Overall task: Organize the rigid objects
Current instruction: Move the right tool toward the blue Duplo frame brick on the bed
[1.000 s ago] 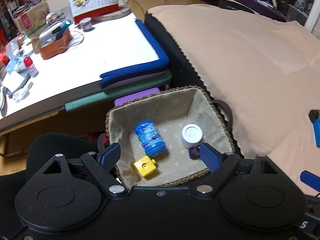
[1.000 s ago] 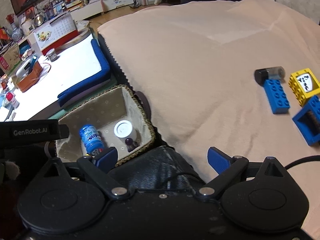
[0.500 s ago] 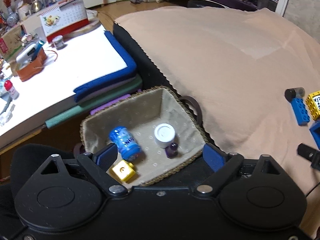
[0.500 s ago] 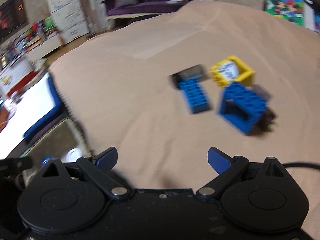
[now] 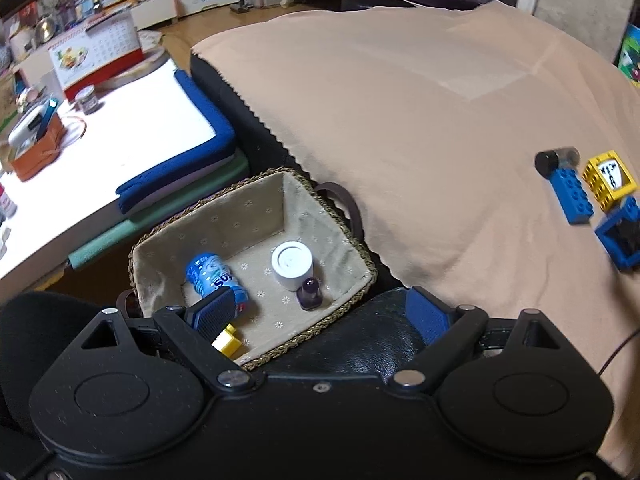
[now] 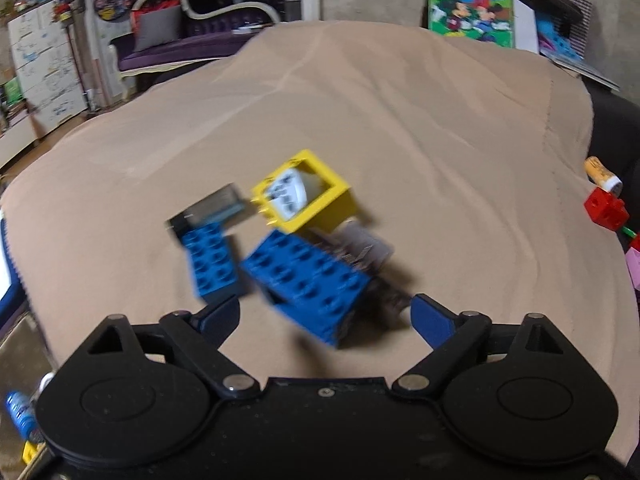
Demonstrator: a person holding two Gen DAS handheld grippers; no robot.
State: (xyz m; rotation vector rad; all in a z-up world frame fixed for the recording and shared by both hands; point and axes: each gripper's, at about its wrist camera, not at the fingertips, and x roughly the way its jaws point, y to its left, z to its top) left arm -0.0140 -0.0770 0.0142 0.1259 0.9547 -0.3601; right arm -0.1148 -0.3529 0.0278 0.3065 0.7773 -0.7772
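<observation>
My right gripper (image 6: 324,314) is closing, though its jaws are well apart and grip nothing. The big blue block (image 6: 308,280) lies on the tan blanket (image 6: 400,120), just ahead of the fingertips and roughly between their lines, not touched by either pad. A narrower blue brick (image 6: 210,258) sits just left of it, a yellow block (image 6: 304,192) just behind, all blurred. My left gripper (image 5: 320,312) is wide open and empty above the lined basket (image 5: 248,200), which holds a blue can (image 5: 212,276) on its side, a white tub (image 5: 292,264), a small dark bottle (image 5: 309,292) and a yellow piece (image 5: 228,340). The blocks lie well off to its right.
</observation>
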